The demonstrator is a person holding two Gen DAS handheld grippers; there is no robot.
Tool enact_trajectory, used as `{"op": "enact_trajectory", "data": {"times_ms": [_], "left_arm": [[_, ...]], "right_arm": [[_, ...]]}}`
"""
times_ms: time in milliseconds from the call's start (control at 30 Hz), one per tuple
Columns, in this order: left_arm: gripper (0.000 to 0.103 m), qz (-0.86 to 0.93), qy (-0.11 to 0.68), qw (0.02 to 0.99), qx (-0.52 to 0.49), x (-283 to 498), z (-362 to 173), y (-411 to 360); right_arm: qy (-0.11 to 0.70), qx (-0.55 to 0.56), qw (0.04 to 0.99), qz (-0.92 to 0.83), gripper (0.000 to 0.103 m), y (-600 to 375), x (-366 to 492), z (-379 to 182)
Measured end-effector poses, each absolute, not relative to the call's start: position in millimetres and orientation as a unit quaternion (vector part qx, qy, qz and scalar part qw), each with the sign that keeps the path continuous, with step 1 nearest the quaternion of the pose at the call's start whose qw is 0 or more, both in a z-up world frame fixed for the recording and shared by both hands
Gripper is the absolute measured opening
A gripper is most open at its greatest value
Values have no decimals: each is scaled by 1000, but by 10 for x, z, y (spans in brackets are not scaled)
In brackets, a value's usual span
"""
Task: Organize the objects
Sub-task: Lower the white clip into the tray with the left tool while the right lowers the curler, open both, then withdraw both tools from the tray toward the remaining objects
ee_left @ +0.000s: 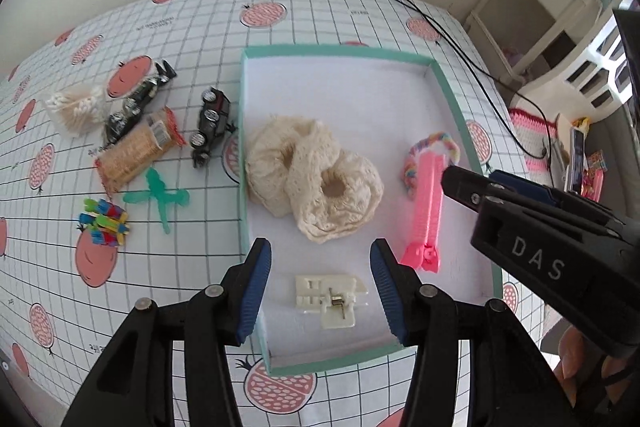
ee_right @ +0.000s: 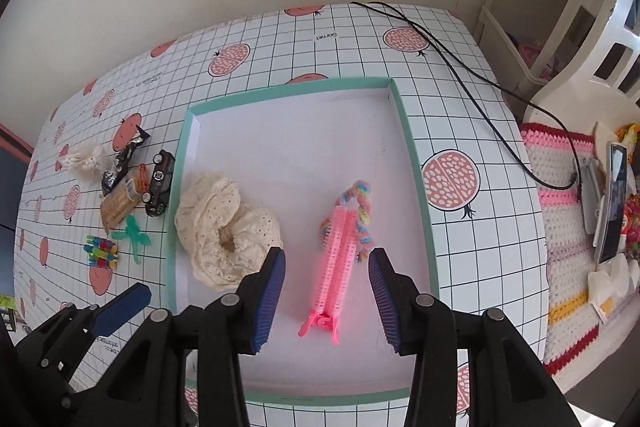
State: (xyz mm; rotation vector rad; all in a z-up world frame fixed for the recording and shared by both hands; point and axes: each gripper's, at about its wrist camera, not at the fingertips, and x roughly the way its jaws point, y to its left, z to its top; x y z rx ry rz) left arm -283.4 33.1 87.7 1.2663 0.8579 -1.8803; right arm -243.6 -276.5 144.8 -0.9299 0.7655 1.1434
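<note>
While both of my grippers hang empty with jaws wide, the left gripper (ee_left: 320,291) over the white clip (ee_left: 330,301) and the right gripper (ee_right: 326,297) over the pink roller (ee_right: 336,263), three items lie in the tray (ee_left: 448,87); the next move, I judge, is fetching the toy car (ee_left: 212,125) from the tablecloth (ee_left: 52,187) just beside the tray.

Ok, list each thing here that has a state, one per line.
left gripper: open, empty, over the white part
right gripper: open, empty, over the pink clip
tray: lidless, partly filled
lace scrunchies: in tray
pink clip: shut, in tray
white part: in tray
toy car: outside tray
</note>
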Motion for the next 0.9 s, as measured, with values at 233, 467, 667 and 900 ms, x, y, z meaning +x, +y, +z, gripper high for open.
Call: {"op": "enact_trajectory", "data": {"times_ms": [233, 467, 667, 900], "left_arm": [[53, -707, 351, 394, 470, -2656, 848, 106], [55, -671, 369, 451, 459, -2478, 733, -66], [72, -642, 379, 496, 445, -2298, 665, -154], [82, -619, 394, 523, 433, -2133, 571, -241]], "right_arm": [[342, -435, 659, 509, 47, -2738, -2396, 1257], [337, -445, 653, 511, 60, -2719, -2390, 1174], [335, -447, 644, 523, 73, -2707, -2387, 1142], [322, -443, 640, 539, 91, -2696, -2385, 1119]]}}
